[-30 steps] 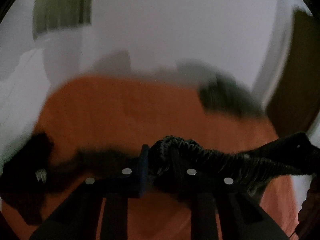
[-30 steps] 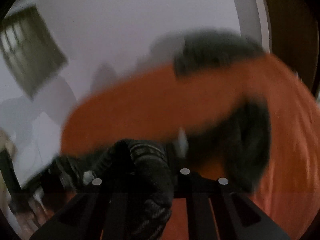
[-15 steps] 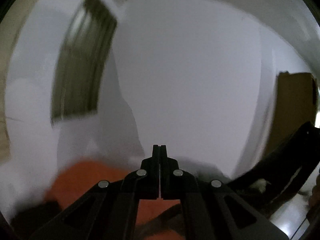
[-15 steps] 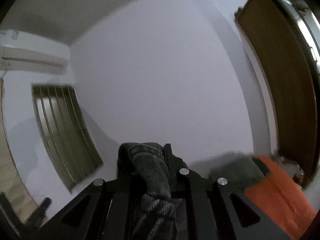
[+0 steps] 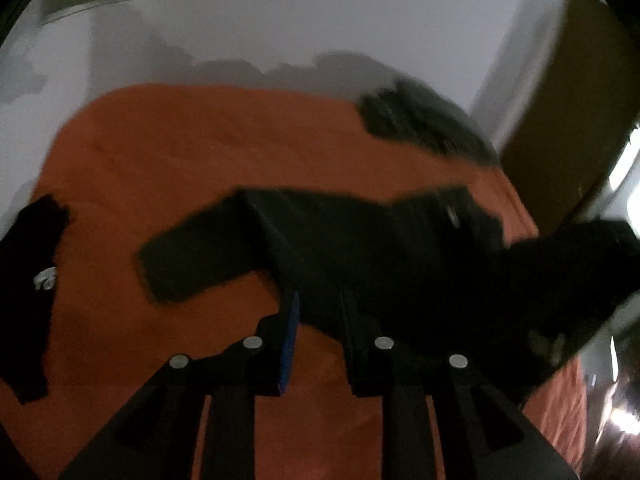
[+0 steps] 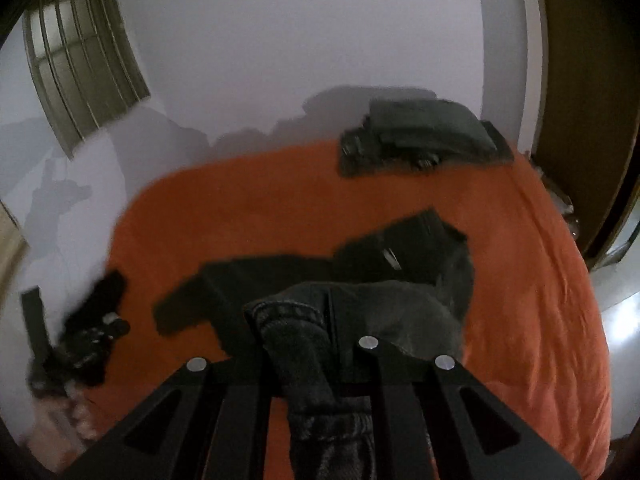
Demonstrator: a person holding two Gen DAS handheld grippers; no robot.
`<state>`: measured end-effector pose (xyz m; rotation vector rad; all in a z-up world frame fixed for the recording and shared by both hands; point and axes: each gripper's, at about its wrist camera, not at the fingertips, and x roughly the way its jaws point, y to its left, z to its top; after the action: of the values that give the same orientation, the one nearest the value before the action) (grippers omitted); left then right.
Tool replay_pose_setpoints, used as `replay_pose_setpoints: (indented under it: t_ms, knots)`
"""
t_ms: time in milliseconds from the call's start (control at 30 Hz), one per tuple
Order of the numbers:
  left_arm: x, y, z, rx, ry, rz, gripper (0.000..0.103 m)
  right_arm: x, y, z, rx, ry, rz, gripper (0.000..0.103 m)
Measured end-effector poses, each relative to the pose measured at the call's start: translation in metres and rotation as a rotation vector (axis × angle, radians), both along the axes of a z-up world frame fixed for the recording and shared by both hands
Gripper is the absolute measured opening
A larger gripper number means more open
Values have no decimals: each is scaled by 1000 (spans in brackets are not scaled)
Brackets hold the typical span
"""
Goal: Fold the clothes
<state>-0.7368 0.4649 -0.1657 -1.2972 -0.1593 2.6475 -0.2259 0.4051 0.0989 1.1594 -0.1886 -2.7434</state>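
Note:
A dark garment (image 5: 360, 248) lies spread across the orange bed (image 5: 200, 152), with one flat end reaching left. My left gripper (image 5: 320, 304) hovers at the garment's near edge. Its jaws are opening, with the blue pad showing; the cloth's edge sits between the tips, unpressed. In the right wrist view the same garment (image 6: 280, 280) stretches from the bed up into my right gripper (image 6: 320, 312), which is shut on a bunched grey-black fold. The fold drapes over its left finger and hides it.
A folded dark grey stack (image 6: 424, 136) rests at the bed's far right corner against the white wall. A black item (image 5: 32, 280) lies at the bed's left edge. A brown door (image 6: 580, 100) stands to the right. A blurred hand (image 6: 60, 408) shows at lower left.
Half a second ago both grippers pointed up at the wall; now they tilt down over the bed. The garment, bunched a second ago, lies spread out. The left jaws have parted.

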Motion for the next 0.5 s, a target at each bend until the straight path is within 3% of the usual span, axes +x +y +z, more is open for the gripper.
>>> replay_pose_setpoints:
  t_ms: [167,300,500]
  knots:
    - [24,39,-2,-9,37,-141,29,16,-16,-23,100,44,-8,7]
    - [42,56,16,-28,108,-199,39,25,-30,-13,127,59,-13,7]
    - [44,72,28,-32,154,-247,42,31,-30,0,136,46,-22,7]
